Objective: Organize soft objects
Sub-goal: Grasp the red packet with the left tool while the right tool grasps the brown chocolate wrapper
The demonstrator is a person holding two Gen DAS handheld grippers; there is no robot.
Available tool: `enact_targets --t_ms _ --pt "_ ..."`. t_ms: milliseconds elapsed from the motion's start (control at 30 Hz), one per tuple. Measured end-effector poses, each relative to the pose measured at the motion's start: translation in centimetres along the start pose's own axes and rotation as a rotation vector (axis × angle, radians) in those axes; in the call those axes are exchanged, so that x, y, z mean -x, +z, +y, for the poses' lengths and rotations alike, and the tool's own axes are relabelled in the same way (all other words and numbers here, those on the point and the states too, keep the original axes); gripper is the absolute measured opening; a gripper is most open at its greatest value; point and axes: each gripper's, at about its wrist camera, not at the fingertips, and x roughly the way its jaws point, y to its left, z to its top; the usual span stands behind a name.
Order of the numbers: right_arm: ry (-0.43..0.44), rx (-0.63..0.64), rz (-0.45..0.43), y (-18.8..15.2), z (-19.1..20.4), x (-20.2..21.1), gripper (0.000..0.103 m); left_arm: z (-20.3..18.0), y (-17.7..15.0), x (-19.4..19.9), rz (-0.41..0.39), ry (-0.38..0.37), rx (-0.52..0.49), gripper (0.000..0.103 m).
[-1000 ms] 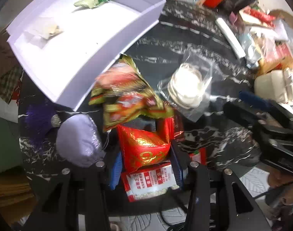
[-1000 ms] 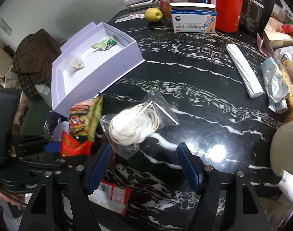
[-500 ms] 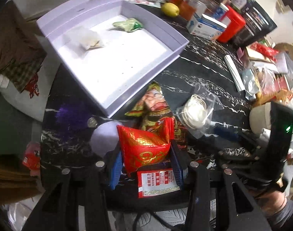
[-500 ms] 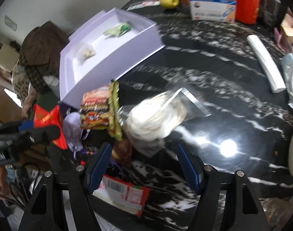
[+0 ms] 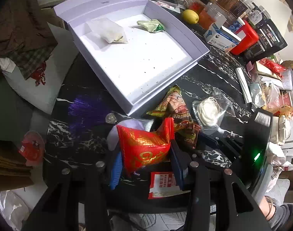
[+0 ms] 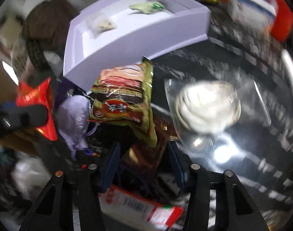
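Left wrist view: red foil packet, gold pattern, clamped between the two blue pads of the left gripper, jaws closed onto its sides, packet lifted above the black marble table. Directly beneath it: a lavender pouch and a red-and-white sachet lying flat. Just beyond: a green-and-brown snack bag, its top edge near the white tray. Beside the bag, right: a clear bag of white bands. Tray contents: one pale packet at the back left, one green wrapper at the back right, well apart. Purple tassel on the table left of the tray's near corner. Far edge of table: lemon, blue-and-white box, red container.

Right wrist view, blurred: right gripper with jaws partly open, set around the lower end of the snack bag; contact between pads and bag cannot be told. Red foil packet at the left in the other gripper's finger.
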Motion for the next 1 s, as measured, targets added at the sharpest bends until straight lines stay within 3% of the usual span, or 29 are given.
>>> enact_targets --t_ms 33,100,333,700,1000 --pt "-0.061 0.048 -0.014 0.0 0.8 -0.1 0.032 0.0 0.0 0.1 -0.004 0.002 0.000 0.044" --pt "-0.117 0.086 -0.032 -0.3 1.4 -0.2 0.029 0.2 0.0 0.1 -0.008 0.009 0.001 0.044" --pt "-0.044 0.003 -0.051 -0.4 -0.4 1.0 0.014 0.1 -0.1 0.8 -0.018 0.002 0.004 0.044" --pt "0.004 -0.081 -0.085 -1.8 -3.0 4.1 0.011 -1.9 -0.4 3.0 -0.045 -0.021 -0.022 0.044" --pt "0.027 -0.144 -0.165 -2.8 -4.4 9.4 0.011 -4.0 -1.3 5.9 -0.091 -0.033 -0.052 0.044"
